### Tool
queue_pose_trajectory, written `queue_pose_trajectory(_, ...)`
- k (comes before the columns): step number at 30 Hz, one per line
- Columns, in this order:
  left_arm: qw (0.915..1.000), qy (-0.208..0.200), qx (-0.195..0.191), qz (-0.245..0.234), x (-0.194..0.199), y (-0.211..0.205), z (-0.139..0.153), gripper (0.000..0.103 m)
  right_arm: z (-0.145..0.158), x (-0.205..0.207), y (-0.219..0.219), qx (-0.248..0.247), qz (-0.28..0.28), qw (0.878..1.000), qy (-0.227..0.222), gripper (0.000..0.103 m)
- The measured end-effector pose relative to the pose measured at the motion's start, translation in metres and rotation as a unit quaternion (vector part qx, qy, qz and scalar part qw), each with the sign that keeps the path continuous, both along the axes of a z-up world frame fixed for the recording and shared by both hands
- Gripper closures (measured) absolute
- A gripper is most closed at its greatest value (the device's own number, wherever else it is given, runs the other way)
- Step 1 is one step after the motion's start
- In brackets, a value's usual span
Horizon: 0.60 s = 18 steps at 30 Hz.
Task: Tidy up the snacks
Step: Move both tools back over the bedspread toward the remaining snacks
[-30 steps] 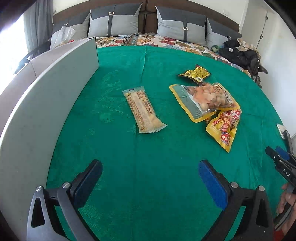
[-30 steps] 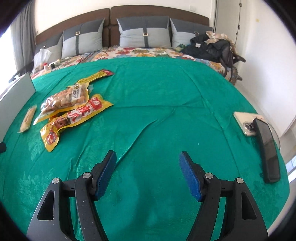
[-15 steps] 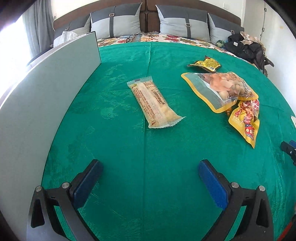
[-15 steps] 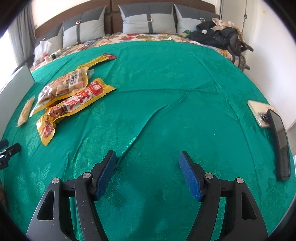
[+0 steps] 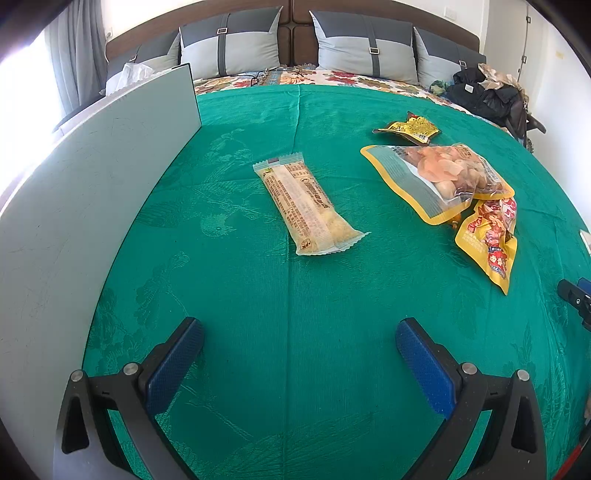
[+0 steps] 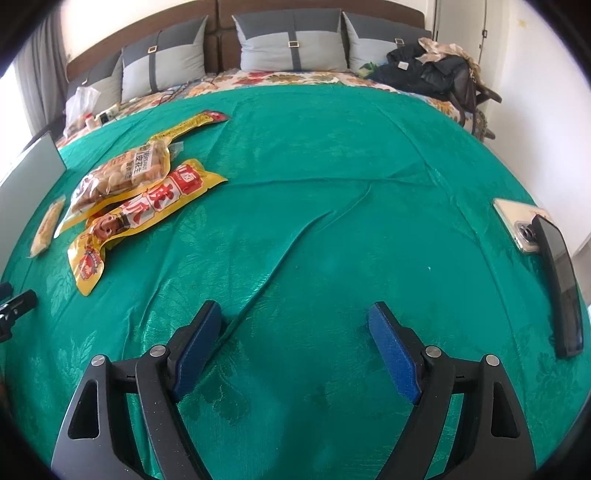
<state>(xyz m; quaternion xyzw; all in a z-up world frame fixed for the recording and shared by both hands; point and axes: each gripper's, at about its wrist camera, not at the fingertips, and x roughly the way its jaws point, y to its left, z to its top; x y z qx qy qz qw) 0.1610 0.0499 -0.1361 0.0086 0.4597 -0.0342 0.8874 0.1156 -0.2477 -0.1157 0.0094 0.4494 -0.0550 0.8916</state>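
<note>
Left claw [image 5: 299, 332] wide, empty; right claw [image 6: 295, 317] opening, seemingly empty.

This was a home bedroom. A bed [image 6: 332, 155] under a green cover stood against a padded headboard [image 6: 221, 26] lined with grey pillows [image 6: 291, 44], clothes [image 6: 428, 70] heaped at one corner

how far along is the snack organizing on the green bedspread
Done: nothing visibly sorted yet. In hand: nothing; the left gripper is open and empty, and the right gripper is opening on bare cloth. Left: the long bar, peanut bag, yellow-red pouch and small yellow packet.
</note>
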Motion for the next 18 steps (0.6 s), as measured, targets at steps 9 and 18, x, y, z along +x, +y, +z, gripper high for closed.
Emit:
queue_pose_trajectory(9, 1.0000, 0.000, 0.000, 0.000, 0.0001, 0.0002, 0.0000, 0.000, -0.0002, 0.0003, 0.0002, 0.000, 0.001, 1.000, 0.001, 0.016)
queue_pose_trajectory(18, 1.0000, 0.000, 0.000, 0.000, -0.0001, 0.0001, -0.0002, 0.000, -0.0003, 0.0003, 0.0004, 0.000, 0.001, 1.000, 0.001, 0.015)
